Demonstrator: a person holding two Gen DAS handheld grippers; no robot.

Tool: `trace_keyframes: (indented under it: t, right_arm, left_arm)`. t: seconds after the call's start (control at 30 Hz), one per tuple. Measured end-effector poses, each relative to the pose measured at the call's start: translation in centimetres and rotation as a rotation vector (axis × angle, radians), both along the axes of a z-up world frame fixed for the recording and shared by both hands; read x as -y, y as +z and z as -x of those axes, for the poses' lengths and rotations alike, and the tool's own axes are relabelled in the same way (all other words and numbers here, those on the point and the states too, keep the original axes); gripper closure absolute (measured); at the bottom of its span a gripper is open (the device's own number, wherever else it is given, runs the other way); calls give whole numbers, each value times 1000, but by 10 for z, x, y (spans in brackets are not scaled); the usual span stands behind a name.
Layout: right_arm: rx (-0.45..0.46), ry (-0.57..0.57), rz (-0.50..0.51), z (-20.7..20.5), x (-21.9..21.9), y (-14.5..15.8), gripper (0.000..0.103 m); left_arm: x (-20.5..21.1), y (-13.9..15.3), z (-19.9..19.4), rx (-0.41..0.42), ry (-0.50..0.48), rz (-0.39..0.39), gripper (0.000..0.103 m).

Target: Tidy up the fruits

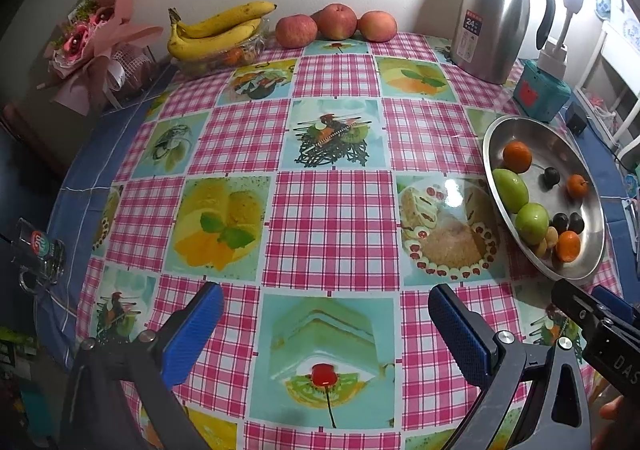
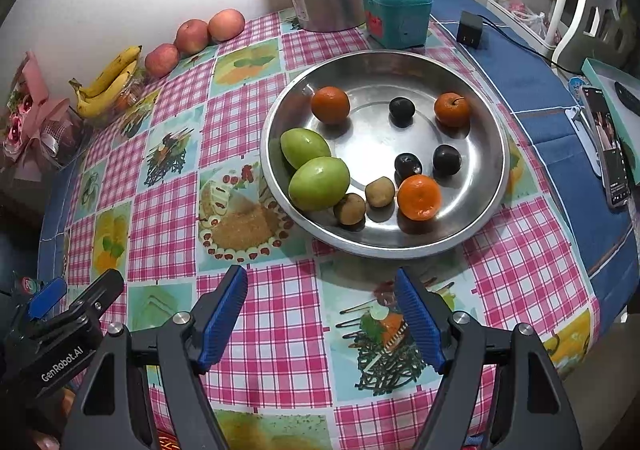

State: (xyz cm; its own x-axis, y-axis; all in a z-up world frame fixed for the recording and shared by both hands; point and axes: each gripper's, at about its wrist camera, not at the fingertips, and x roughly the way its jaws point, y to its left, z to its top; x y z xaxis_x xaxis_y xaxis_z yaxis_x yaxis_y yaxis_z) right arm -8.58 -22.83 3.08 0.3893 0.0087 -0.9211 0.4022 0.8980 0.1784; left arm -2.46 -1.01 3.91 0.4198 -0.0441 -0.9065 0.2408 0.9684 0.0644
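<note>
Both claws, left (image 1: 326,324) and right (image 2: 322,316), gape empty above the bench (image 2: 280,330); fruits sit mixed in the metal dish (image 2: 486,210); sorting either pending or finished.

Pink-and-white checked cloth (image 2: 276,326) with food pictures covers the worktop; silver plate (image 2: 490,206) holds orange, green, dark and tan fruits; fingers (image 2: 222,322) blue.

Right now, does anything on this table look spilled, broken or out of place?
Nothing looks spilled or broken. The metal tray sits flat with its fruit sorted loosely. The only oddity: three apples lie loose on the tablecloth by the wall, beside the bananas, rather than in any dish. Both tools, left and right, hang open and empty.
</note>
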Motion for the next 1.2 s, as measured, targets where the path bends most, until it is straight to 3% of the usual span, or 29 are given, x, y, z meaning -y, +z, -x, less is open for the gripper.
trace_keyframes:
  t: [1.2]
  right_arm:
    - [-17,16,-9,-2,-6,-6,26]
  left_arm:
    - [-7,-4,-5,-36,33,19,0]
